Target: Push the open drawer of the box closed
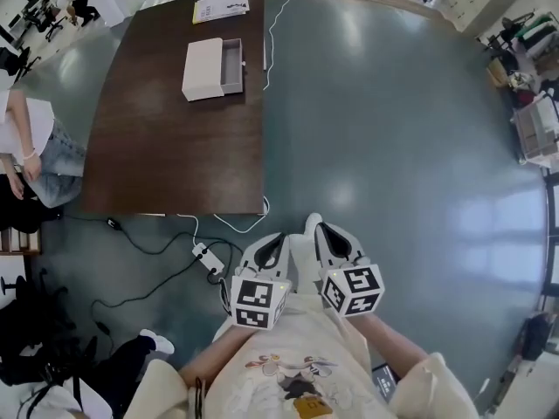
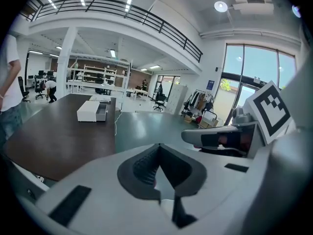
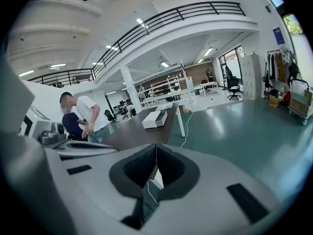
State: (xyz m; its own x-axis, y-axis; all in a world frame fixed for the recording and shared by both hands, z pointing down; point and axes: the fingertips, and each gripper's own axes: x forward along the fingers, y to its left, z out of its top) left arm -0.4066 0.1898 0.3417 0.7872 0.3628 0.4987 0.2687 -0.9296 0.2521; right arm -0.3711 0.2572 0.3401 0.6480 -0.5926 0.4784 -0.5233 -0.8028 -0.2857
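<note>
A white box [image 1: 203, 70] lies on the far part of a dark brown table [image 1: 157, 155], with its grey drawer [image 1: 232, 65] pulled out to the right. The box also shows far off in the left gripper view [image 2: 89, 110] and in the right gripper view [image 3: 152, 119]. Both grippers hang side by side over the floor, close to my body and well short of the table. My left gripper [image 1: 276, 241] has its jaws together with nothing between them [image 2: 159, 147]. My right gripper [image 1: 316, 227] is likewise shut and empty [image 3: 155, 147].
A leaflet [image 1: 220, 7] lies at the table's far end, and a white cable [image 1: 269, 33] runs along its right edge. A power strip [image 1: 208, 258] and black cables lie on the floor near the table's near corner. A person [image 1: 39, 151] stands left of the table.
</note>
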